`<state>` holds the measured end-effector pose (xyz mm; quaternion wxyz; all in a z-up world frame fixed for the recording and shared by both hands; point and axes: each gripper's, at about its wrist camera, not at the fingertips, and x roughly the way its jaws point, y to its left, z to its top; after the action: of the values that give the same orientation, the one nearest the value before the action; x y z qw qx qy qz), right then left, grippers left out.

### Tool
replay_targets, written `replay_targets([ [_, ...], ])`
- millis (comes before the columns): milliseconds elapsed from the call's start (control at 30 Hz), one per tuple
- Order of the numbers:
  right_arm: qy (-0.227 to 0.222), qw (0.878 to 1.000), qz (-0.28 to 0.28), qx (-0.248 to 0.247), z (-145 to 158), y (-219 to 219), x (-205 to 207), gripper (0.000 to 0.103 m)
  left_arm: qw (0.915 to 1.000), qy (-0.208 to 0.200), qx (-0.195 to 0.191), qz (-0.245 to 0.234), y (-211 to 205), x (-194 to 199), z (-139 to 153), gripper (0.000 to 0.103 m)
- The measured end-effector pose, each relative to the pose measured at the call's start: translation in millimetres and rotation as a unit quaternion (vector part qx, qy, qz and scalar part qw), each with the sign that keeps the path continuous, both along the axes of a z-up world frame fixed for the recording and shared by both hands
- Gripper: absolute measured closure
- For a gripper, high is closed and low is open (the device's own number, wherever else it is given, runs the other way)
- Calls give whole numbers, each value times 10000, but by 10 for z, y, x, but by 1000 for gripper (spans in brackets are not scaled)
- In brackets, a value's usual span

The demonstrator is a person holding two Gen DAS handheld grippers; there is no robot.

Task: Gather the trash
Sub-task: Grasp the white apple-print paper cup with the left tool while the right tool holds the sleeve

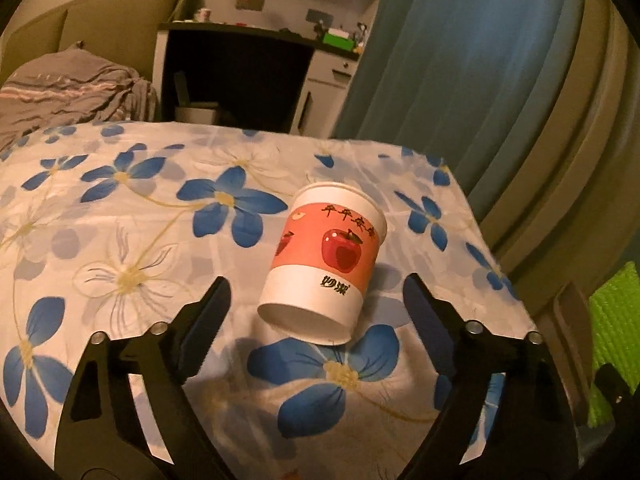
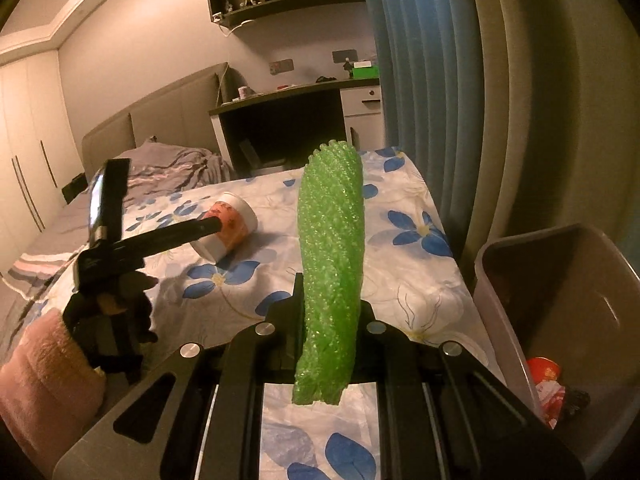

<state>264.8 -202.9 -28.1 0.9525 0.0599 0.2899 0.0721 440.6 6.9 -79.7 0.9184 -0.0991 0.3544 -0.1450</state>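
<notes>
One paper cup on its side on the flower-print cloth covering the table, near the far right corner, open mouth toward the far edge, base toward the left gripper. Printed on cup: red apples on a pink band, a line of red Chinese characters too blurred to read, dark two-character mark on the white lower band. Left gripper jaws wide apart, flanking the cup's base, not touching. Right gripper clamped on one strip of green foam wrap, standing upright above the near right part of the cloth. One brown bin beside the table's right edge, red-and-white wrapper inside, print unreadable.
</notes>
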Motion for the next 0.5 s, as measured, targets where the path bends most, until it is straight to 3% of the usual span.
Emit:
replay_targets([
  [200, 27, 10000, 37, -9, -19, -21, -12, 89, 9996, 216, -74, -180, -39, 106, -62, 45],
  [500, -5, 10000, 82, -56, 27, -2, -38, 89, 10000, -26, -54, -69, -19, -165, 42, 47],
])
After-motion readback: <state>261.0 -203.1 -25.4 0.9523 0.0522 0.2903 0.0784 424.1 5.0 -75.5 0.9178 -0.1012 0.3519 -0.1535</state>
